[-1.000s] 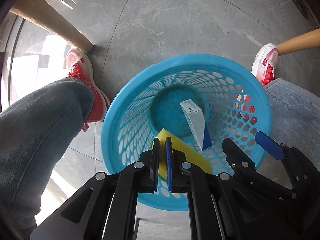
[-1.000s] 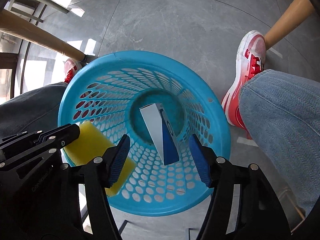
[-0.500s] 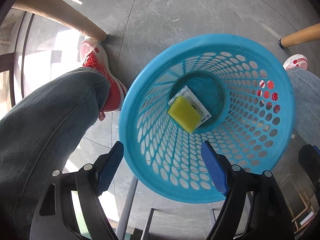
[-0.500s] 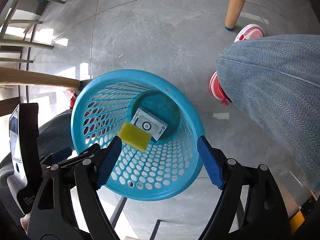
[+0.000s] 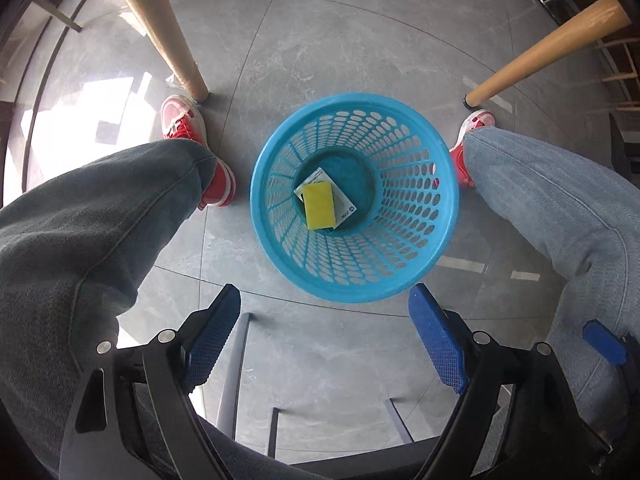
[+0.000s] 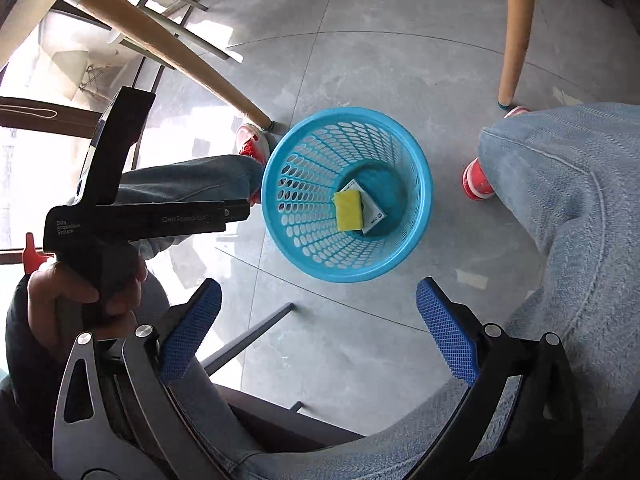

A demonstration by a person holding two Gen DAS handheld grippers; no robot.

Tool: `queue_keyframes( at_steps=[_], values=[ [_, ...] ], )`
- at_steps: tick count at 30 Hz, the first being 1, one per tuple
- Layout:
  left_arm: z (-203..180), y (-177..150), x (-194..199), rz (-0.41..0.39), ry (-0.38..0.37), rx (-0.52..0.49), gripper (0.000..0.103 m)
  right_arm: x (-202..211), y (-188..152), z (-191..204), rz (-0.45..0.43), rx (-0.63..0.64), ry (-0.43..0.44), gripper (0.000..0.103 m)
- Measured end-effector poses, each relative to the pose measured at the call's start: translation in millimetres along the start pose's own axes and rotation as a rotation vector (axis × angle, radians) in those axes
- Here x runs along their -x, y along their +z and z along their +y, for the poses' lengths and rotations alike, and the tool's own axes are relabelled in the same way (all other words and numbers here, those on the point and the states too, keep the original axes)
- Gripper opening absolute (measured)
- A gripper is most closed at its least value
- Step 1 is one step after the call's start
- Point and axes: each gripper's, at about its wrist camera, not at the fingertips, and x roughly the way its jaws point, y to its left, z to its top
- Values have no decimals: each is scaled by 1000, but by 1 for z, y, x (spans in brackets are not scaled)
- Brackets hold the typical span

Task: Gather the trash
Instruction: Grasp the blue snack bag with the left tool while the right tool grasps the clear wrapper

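On the left gripper (image 6: 236,212): "Data Acquisition System".

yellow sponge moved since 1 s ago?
Yes. The yellow sponge was pinched in the left gripper at the blue basket rim; now it lies at the basket's bottom on the white box, jaws open.

Part of the white box (image 5: 338,199) is covered by the yellow sponge (image 5: 319,205), and its print is too small to be read. Both wooden table legs (image 5: 154,20) are cut off by the frame edge.
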Motion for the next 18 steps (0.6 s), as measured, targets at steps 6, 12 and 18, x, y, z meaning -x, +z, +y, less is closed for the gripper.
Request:
queue_keyframes(
  at_steps=[6,12,18],
  values=[
    [-41,-58,90,-300,86,-247,85,103,-28,21,-332,190,-64,93],
    [-69,-85,182,-553,-67,-326,85,192,-26,42,-537,483,87,93],
    [-64,-92,271,-811,-79,-232,93,259,25,54,-793,536,103,94]
  ],
)
